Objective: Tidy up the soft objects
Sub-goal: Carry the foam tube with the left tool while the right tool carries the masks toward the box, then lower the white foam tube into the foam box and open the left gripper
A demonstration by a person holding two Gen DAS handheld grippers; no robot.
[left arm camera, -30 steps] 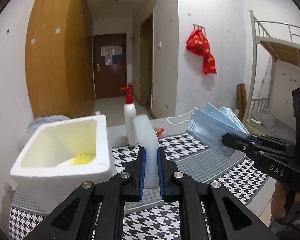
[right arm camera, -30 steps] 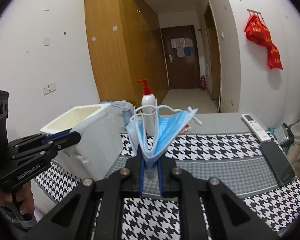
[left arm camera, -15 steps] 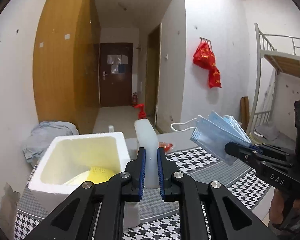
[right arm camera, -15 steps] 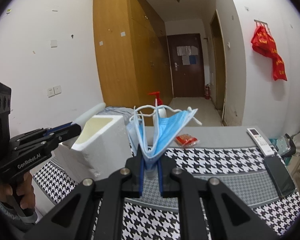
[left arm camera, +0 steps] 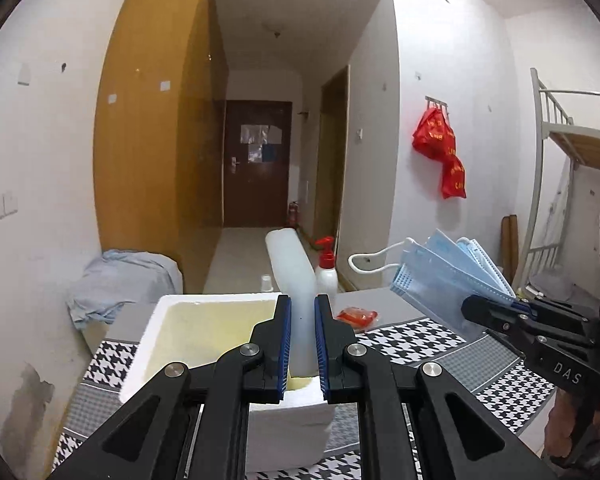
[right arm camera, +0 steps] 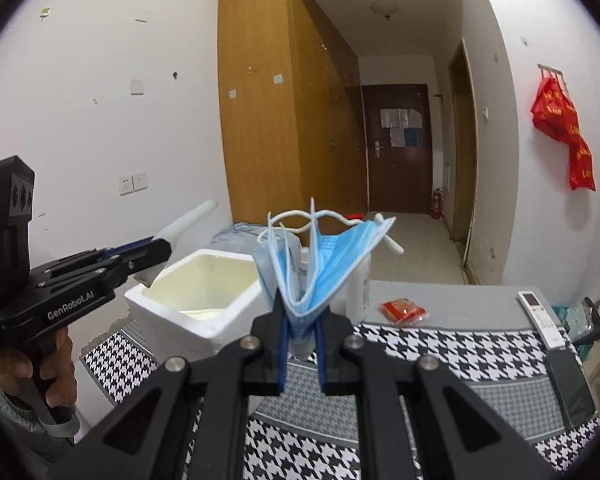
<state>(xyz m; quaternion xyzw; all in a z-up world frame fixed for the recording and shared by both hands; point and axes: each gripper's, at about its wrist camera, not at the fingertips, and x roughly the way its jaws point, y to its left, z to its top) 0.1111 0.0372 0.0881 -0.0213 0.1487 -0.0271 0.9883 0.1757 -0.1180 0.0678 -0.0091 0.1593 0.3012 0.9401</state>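
My left gripper [left arm camera: 302,308] is shut on a pale, translucent white soft slab [left arm camera: 290,264] that sticks up and forward from the blue pads. It hovers over the near rim of a white foam box [left arm camera: 152,340] with something yellow inside. My right gripper [right arm camera: 302,316] is shut on a bunch of blue face masks [right arm camera: 332,252], folded upward with white ear loops on top. In the left wrist view the masks [left arm camera: 444,276] and right gripper [left arm camera: 472,308] hang to the right of the box. In the right wrist view the left gripper [right arm camera: 156,248] sits left of the box [right arm camera: 172,312].
On the houndstooth-covered table [right arm camera: 440,344] stand a white spray bottle [left arm camera: 326,276] with a red nozzle, a red packet [left arm camera: 356,315], a remote [right arm camera: 540,316] and a dark phone [right arm camera: 568,384]. A crumpled grey cloth [left arm camera: 120,280] lies behind the box. A hand [right arm camera: 56,372] grips the left tool.
Both grippers have risen and moved forward with their loads still held. The foam box now lies directly under the left gripper's fingers, and the spray bottle shows further right.
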